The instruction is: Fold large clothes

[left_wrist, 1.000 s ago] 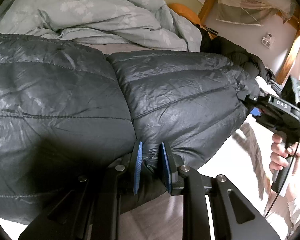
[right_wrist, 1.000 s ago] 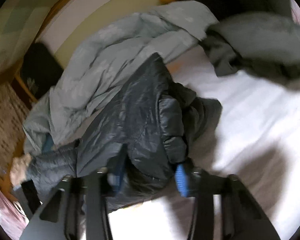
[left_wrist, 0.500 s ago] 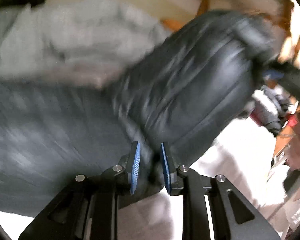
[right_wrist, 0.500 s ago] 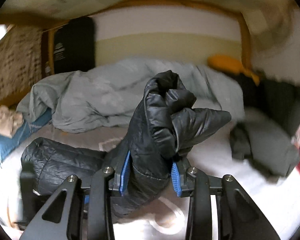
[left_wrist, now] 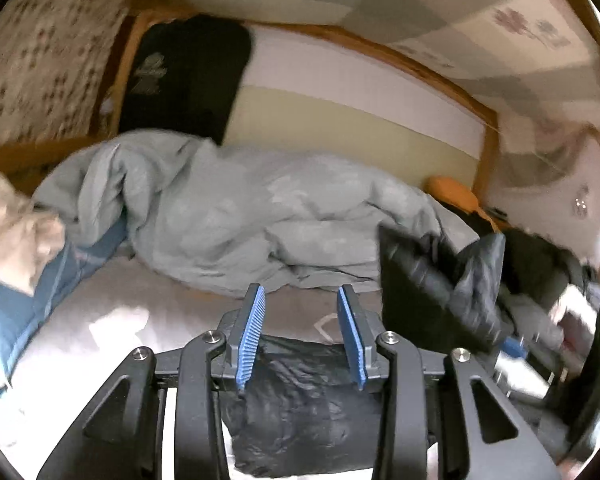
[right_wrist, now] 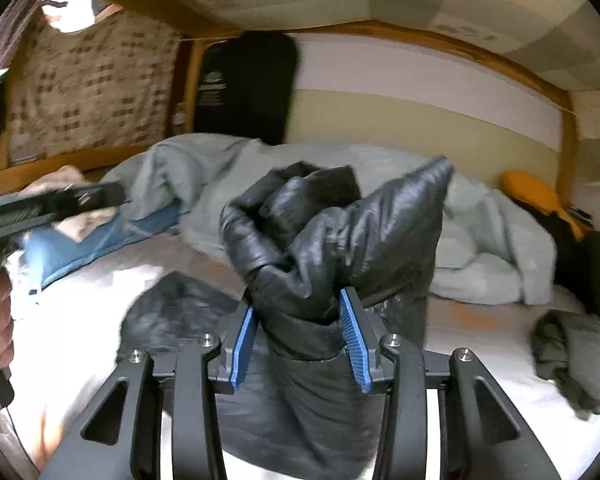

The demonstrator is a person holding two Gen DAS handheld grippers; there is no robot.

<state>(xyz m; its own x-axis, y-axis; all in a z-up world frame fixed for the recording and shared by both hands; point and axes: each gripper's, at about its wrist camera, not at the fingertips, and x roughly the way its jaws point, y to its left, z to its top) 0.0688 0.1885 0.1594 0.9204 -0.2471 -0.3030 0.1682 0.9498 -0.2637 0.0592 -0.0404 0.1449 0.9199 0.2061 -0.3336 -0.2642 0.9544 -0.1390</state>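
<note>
Here the left gripper [left_wrist: 302,330] has just been opening, its jaws apart with nothing pinched; the jacket [right_wrist: 332,236] lies below it. The right gripper [right_wrist: 296,334] clamps a jacket bunch above the bed [right_wrist: 480,344], near a grey duvet [left_wrist: 240,216].

Both wrist views, blurrily, toward duvet [left_wrist: 236,216]

A rumpled grey duvet [left_wrist: 260,220] lies across the middle of the frame on the bed [left_wrist: 100,320], with an orange cushion [right_wrist: 532,192] at its right end. A blue cloth [left_wrist: 4,312] sits at the left edge, a black hanging [right_wrist: 248,84] on the wall at upper centre, and a green-grey garment [right_wrist: 572,356] lower right.
</note>
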